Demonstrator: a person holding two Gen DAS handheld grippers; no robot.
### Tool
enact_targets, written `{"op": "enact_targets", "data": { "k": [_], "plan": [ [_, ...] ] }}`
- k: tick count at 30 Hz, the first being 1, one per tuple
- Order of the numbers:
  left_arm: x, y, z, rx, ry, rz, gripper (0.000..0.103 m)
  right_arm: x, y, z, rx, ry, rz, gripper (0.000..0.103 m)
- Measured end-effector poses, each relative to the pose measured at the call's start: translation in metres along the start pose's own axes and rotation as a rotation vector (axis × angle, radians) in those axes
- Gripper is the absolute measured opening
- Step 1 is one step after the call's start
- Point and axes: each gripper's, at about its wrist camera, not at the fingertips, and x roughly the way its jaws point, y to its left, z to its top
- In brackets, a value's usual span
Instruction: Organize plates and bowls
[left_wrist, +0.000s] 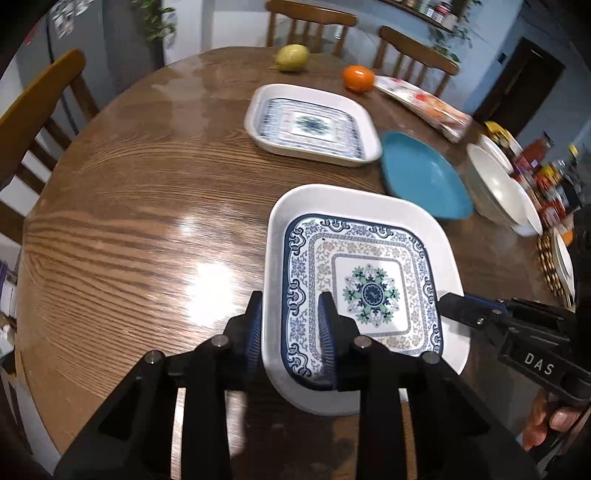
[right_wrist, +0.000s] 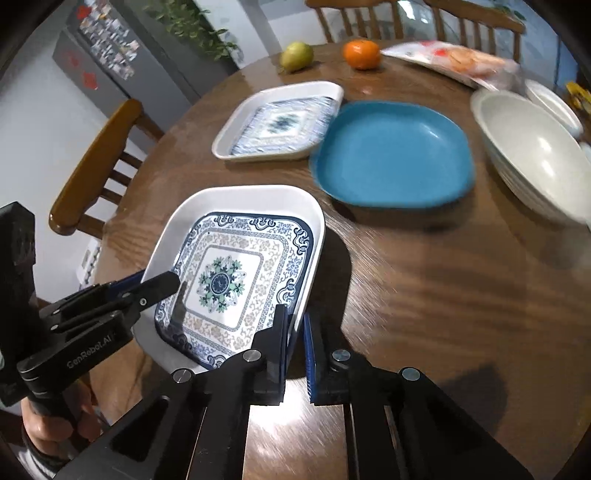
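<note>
A square plate (left_wrist: 369, 280) (right_wrist: 229, 273) with a white rim and a blue floral pattern sits near me on the round wooden table (left_wrist: 147, 221). My left gripper (left_wrist: 290, 306) is shut on its left rim, one finger inside and one outside. That gripper also shows in the right wrist view (right_wrist: 159, 280), a hand holding it. My right gripper (right_wrist: 294, 314) is shut on the plate's right rim and appears at the plate's right edge in the left wrist view (left_wrist: 448, 301). A dark shadow lies on the table beside the plate.
Farther back lie a matching patterned plate (left_wrist: 312, 123) (right_wrist: 280, 122), a blue plate (left_wrist: 424, 177) (right_wrist: 395, 155) and stacked white bowls (left_wrist: 498, 188) (right_wrist: 535, 155). An orange (left_wrist: 357, 78), a green fruit (left_wrist: 291, 57), a food packet (left_wrist: 424, 103) and jars (left_wrist: 546, 177) line the far side. Wooden chairs (left_wrist: 37, 103) ring the table.
</note>
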Motion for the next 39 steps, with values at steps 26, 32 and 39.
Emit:
{"op": "enact_targets", "data": {
  "k": [26,32,39],
  "plan": [
    [0.005,-0.068,-0.011,0.057,-0.024,-0.016,0.058,-0.053,-0.065,-0.035,0.087,-0.083,-0.133,0.012],
    [-0.019,-0.062,-0.008,0.024,-0.086,-0.002,0.075,-0.078,-0.052,-0.031,0.058,-0.159,-0.139,0.026],
    [-0.036,-0.067,-0.005,0.032,-0.128,0.006,0.082,-0.102,-0.042,-0.028,0.035,-0.235,-0.166,0.054]
  ]
}}
